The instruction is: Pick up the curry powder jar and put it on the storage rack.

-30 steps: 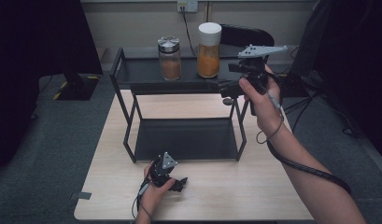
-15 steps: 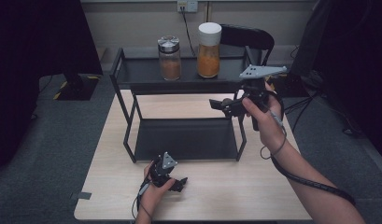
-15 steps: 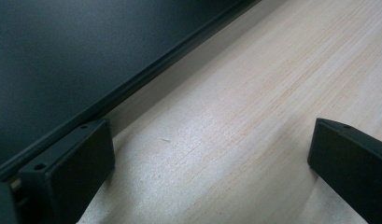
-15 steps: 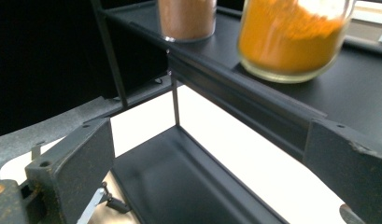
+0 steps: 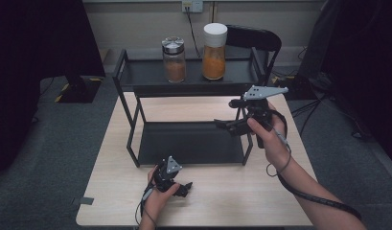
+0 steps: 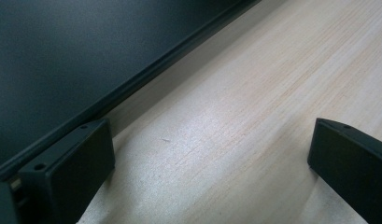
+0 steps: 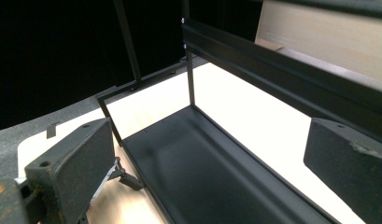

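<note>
**Right gripper coming down from the top shelf, both jars standing behind**

Compared with a second ago, the right gripper (image 5: pixel 227 125) is sitting lower and nearer the person: then it was level with the top shelf edge beside the white-lidded jar, and now it is hanging off the rack's right front post, pointing toward nine o'clock over the lower shelf (image 5: pixel 191 143). In the right gripper view its jaws are standing wide apart with nothing between them, looking along the lower shelf (image 7: pixel 212 172). The left gripper (image 5: pixel 177 188) is lying where it was, at six o'clock from the rack (image 5: pixel 124 91) on the table (image 5: pixel 232 201), with the left hand (image 5: pixel 157 199) wrapped around it. In the left gripper view its jaws are also spread wide and holding nothing, resting on the wood just beside the rack's dark base edge (image 6: pixel 146 70).

Counting what is there: two jars are standing upright on the top shelf, near each other but apart. The silver-lidded jar (image 5: pixel 174 60) is holding brownish powder, and at three o'clock from it the taller white-lidded jar (image 5: pixel 214 45) is holding orange powder. There is one two-tier black rack, two grippers, and one black chair (image 5: pixel 256 38) showing at twelve o'clock behind the rack. The right hand (image 5: pixel 270 139) is gripping its tool by the handle, the cable looping down along the forearm.
</note>
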`<action>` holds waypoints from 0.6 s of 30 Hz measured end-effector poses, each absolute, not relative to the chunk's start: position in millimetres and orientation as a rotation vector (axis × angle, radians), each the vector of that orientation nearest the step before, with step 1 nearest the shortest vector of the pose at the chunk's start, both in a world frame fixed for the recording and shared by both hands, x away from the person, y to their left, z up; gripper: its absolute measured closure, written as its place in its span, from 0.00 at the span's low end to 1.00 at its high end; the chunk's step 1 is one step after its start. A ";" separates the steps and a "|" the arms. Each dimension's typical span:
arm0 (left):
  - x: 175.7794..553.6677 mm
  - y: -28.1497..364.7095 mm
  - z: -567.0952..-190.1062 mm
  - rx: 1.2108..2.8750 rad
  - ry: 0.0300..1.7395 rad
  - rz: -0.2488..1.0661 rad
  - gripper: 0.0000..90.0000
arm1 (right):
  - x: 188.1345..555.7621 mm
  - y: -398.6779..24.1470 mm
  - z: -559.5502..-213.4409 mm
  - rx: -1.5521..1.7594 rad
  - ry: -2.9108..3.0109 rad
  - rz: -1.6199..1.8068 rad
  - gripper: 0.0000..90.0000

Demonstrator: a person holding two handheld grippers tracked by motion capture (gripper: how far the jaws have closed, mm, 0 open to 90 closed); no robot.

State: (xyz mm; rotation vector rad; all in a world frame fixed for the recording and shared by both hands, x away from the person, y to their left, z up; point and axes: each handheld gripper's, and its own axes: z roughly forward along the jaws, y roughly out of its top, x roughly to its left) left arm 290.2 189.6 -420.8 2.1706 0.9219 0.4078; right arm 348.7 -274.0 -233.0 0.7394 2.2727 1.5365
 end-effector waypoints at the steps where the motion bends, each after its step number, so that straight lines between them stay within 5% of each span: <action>1: 290.2 189.6 -420.6 2.172 0.921 0.408 0.00 | 348.4 -274.2 -235.2 0.739 2.275 1.534 0.01; 18: 290.1 189.5 -420.6 2.171 0.923 0.408 0.00 | 347.5 -281.4 -268.7 0.757 2.311 1.542 0.01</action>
